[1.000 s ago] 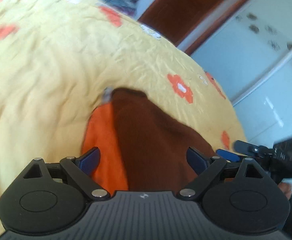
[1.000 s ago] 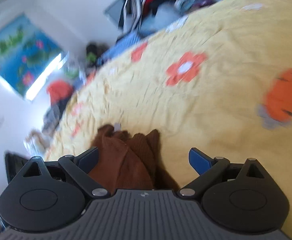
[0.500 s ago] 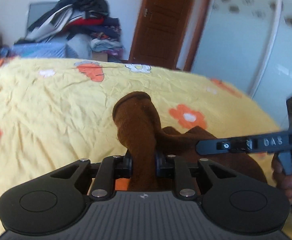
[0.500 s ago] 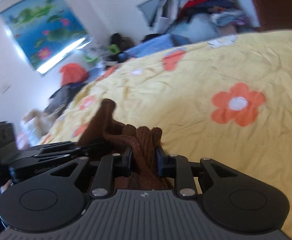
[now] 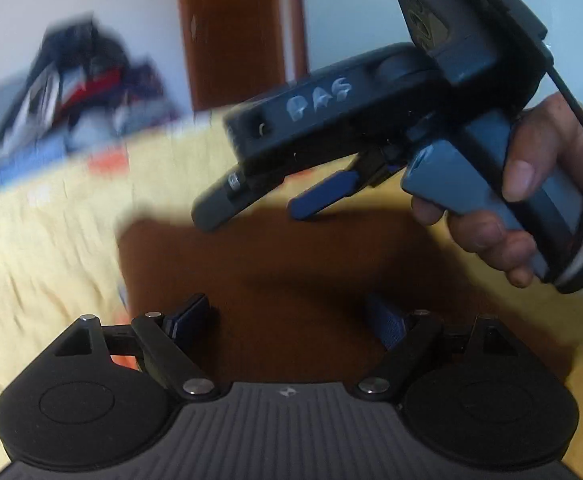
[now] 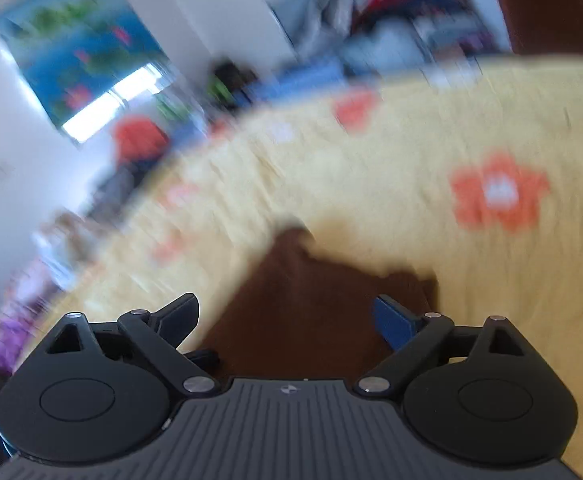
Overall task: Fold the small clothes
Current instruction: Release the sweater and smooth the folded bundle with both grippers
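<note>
A small brown garment [image 5: 291, 264] lies flat on the yellow flowered bedsheet [image 5: 51, 240]. A sliver of orange cloth [image 5: 121, 360] shows under its left edge. My left gripper [image 5: 291, 320] is open and empty just above the garment's near side. My right gripper [image 5: 267, 204] shows in the left wrist view, hand-held, open, hovering over the garment's far edge. In the right wrist view the right gripper [image 6: 287, 316] is open above the brown garment [image 6: 311, 304], holding nothing. Both views are motion-blurred.
A pile of clothes [image 5: 75, 80] sits beyond the bed's far edge beside a brown door [image 5: 235, 32]. The right wrist view shows a window with a blue flowered curtain [image 6: 79, 44] and clutter [image 6: 139, 140] at the bed's left side.
Both grippers were shut on bunched brown cloth half a second ago. Both have opened and let go, and the garment now lies flat on the sheet.
</note>
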